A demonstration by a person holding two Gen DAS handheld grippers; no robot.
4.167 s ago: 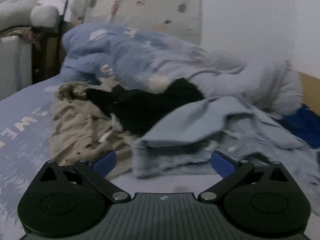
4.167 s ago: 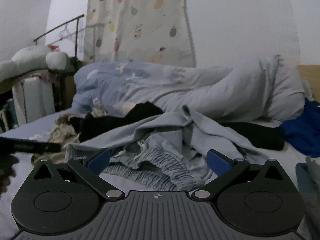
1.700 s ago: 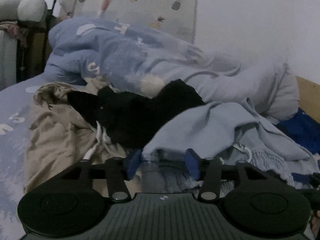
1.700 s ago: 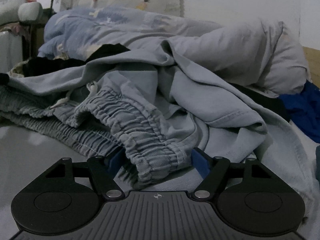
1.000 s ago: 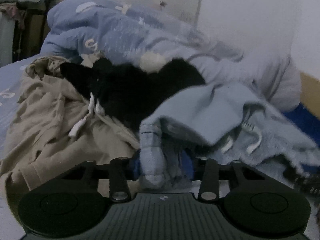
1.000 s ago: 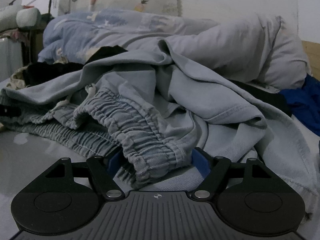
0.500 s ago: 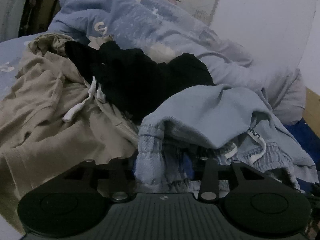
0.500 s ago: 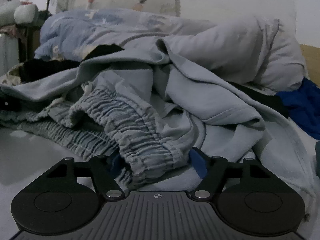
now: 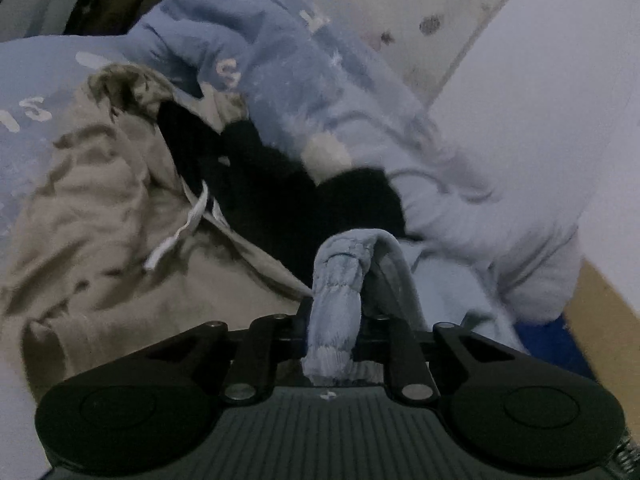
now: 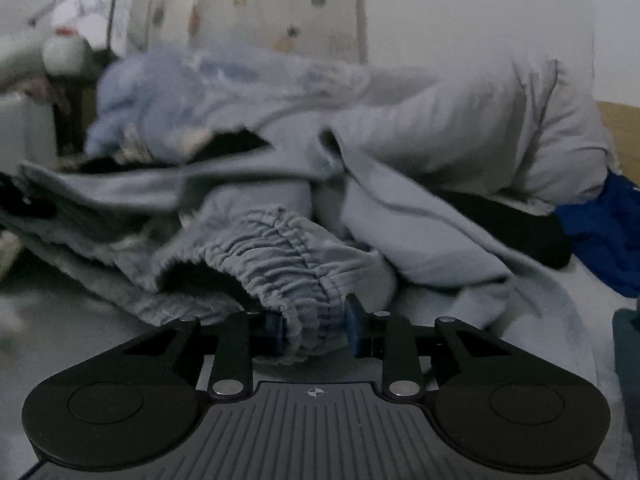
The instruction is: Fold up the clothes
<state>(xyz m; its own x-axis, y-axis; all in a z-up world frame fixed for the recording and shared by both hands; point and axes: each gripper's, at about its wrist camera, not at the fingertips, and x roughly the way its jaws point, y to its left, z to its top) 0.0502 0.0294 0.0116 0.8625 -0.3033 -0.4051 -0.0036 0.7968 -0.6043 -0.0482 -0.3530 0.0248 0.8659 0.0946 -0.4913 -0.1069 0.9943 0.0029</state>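
Light blue trousers with an elastic waistband (image 10: 276, 252) lie crumpled on the bed. My right gripper (image 10: 316, 326) is shut on the gathered waistband near its right side. My left gripper (image 9: 334, 320) is shut on another part of the same waistband (image 9: 340, 280), which stands up as a bunched fold between the jaws. The trouser legs (image 10: 420, 232) trail back over the pile. The left gripper's pads are hidden by the cloth.
A beige garment (image 9: 100, 220) with a white drawstring lies left, a black garment (image 9: 280, 200) behind it. A blue duvet (image 9: 280, 64) and grey pillow (image 10: 500, 136) are at the back. A dark blue cloth (image 10: 604, 232) lies right. A wooden bed frame (image 9: 600, 320) edges the wall.
Both grippers have closed tighter on the waistband and lifted it. The left gripper has swung and tilted, pulling its fold up off the pile. The right gripper's jaws narrowed on the gathered band.
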